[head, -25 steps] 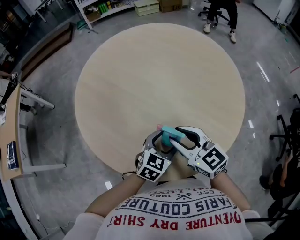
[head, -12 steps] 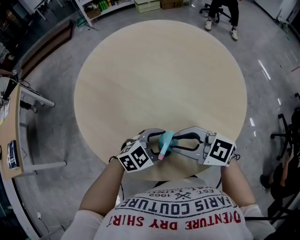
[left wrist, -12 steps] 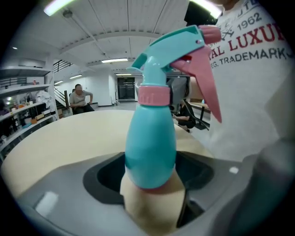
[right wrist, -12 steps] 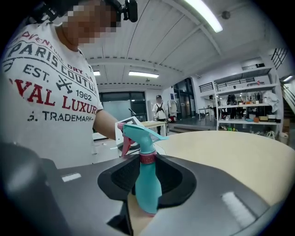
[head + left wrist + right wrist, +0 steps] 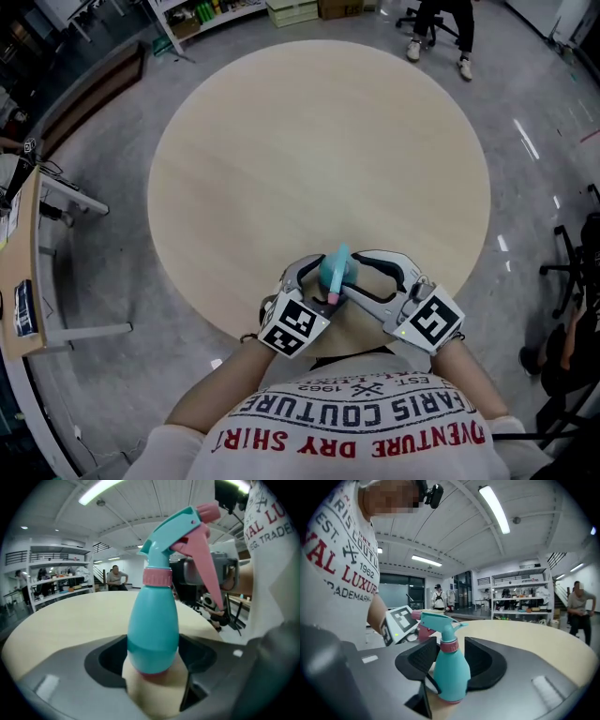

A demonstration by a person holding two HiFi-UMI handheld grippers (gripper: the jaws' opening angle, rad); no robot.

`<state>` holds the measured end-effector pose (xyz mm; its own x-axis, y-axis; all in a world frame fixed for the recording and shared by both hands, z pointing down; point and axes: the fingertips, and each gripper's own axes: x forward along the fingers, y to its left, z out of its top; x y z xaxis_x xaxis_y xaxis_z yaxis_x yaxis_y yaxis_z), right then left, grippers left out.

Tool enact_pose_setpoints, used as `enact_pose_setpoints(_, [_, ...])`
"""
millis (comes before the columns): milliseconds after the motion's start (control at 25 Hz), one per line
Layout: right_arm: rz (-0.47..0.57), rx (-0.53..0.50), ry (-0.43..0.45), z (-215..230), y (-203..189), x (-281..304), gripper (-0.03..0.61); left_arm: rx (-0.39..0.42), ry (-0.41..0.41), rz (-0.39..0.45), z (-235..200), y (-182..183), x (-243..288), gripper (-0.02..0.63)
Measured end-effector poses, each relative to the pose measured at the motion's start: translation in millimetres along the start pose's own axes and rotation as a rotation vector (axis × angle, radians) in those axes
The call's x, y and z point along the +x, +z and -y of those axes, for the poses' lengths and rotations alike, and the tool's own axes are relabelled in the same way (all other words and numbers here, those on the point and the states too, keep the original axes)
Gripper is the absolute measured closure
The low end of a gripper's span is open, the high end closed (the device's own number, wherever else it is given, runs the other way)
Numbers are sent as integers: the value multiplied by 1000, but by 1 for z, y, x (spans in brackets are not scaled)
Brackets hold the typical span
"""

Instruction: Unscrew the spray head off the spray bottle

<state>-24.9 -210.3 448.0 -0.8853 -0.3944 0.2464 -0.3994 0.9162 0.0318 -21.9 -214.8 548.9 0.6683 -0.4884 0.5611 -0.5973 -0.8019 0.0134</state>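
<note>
Head view: the spray bottle (image 5: pixel 333 272) lies tilted between the two grippers at the near edge of the round table (image 5: pixel 319 150). Most of its teal body is covered by the gripper frames, so contact cannot be read here. The person's arms are cut off by the shirt at the bottom edge.

Left gripper view: the left gripper (image 5: pixel 152 656) has its jaws set wide, and both pads press the lower body of the bottle. The spray head (image 5: pixel 180 531) with its pink collar (image 5: pixel 157 577) stands above them. It partly hides the right gripper behind it. Whether the bottle's base touches the table cannot be told.

Right gripper view: the right gripper (image 5: pixel 450 656) has just been opening its jaws. The pads now flank the bottle at collar height, with a gap on either side, and grip nothing. The trigger is largely hidden behind the head, and the left gripper's marker cube (image 5: pixel 399 620) shows beyond it.
</note>
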Motion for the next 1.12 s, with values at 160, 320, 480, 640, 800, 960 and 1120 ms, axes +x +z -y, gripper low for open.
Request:
enact_pose_setpoints(160, [-12,-20,-81,0,-3,7,414,-53,94,-13,3,0,3,278])
enact_pose_setpoints(320, [-18,-49,-76,-5,-4,13,436,-41,80,-14,9,-1,4,278])
enact_pose_setpoints(480, [15,-66,116,-18,-2,9,439,94,-104,8,20,-3,-1,278])
enact_pose_setpoints(640, [-54,-54,373,-32,-5,3,443,242,-339,-8,31,-9,-13,278])
enact_pose_setpoints(800, [-72,-46,410,-31,-6,3,443,246,-368,-26,31,-10,-13,278])
enact_pose_setpoints(960, [-30,-23,388,-30,-5,2,443,223,-342,-5,32,-9,-12,278])
enact_pose_setpoints(1120, [6,11,372,-30,-4,0,443,221,-337,0,32,-9,-12,278])
